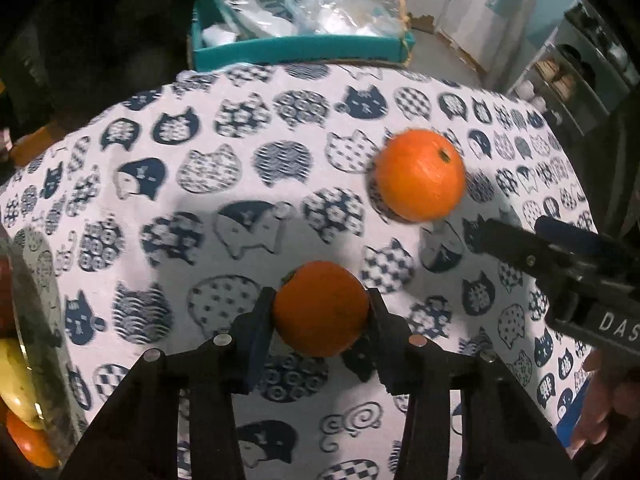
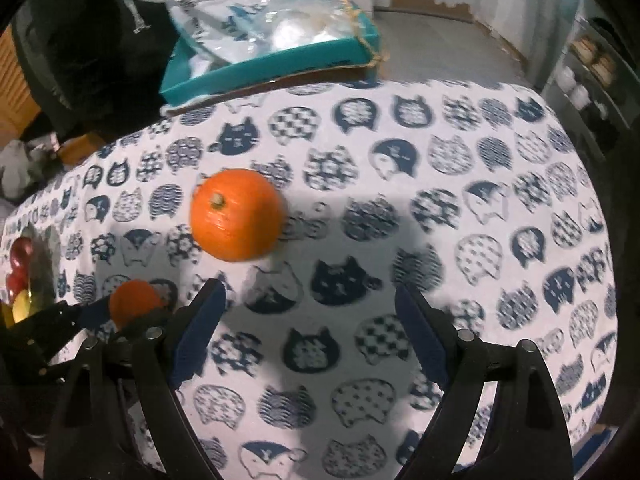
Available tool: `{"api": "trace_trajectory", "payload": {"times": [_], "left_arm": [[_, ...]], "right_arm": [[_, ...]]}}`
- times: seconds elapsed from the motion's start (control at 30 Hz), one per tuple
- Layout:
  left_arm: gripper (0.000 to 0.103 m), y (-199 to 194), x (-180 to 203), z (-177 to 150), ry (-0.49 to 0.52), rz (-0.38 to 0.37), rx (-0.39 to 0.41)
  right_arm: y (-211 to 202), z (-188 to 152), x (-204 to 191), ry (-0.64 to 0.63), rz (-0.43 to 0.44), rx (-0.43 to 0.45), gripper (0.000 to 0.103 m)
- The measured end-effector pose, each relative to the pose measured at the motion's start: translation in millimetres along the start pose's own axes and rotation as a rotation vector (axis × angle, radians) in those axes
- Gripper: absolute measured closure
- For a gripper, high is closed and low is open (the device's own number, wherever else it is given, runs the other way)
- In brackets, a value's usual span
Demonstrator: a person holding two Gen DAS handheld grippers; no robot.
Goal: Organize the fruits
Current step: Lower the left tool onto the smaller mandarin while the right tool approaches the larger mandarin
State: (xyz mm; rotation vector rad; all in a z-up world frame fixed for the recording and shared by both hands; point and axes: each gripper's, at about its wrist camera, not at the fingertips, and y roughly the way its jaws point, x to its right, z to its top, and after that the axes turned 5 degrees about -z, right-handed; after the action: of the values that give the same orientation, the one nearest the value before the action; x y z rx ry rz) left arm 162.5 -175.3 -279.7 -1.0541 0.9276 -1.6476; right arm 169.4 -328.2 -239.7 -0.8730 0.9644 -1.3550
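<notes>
A small orange (image 1: 320,308) rests on the cat-print tablecloth (image 1: 200,184), and my left gripper (image 1: 320,306) is shut on it, a pad pressing each side. In the right wrist view the same held orange (image 2: 134,300) shows at the lower left. A second, larger orange (image 1: 420,174) lies loose farther back on the cloth, stem up. My right gripper (image 2: 306,292) stands open just in front of that orange (image 2: 236,214), with nothing between its fingers. In the left wrist view the right gripper (image 1: 520,236) enters from the right, held by a hand.
A glass bowl (image 1: 30,312) with a banana and other fruit stands at the left edge of the table; it also shows as the bowl (image 2: 42,256) in the right wrist view. A teal box (image 1: 300,50) full of plastic bags sits beyond the table's far edge.
</notes>
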Motion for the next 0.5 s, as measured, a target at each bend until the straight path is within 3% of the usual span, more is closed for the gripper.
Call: {"api": "trace_trajectory", "payload": {"times": [0.5], "left_arm": [[0.058,-25.7,-56.4,20.2,-0.086,0.061,0.079]], "right_arm": [[39.1,35.1,-41.1,-0.062,0.021,-0.035,0.016]]}}
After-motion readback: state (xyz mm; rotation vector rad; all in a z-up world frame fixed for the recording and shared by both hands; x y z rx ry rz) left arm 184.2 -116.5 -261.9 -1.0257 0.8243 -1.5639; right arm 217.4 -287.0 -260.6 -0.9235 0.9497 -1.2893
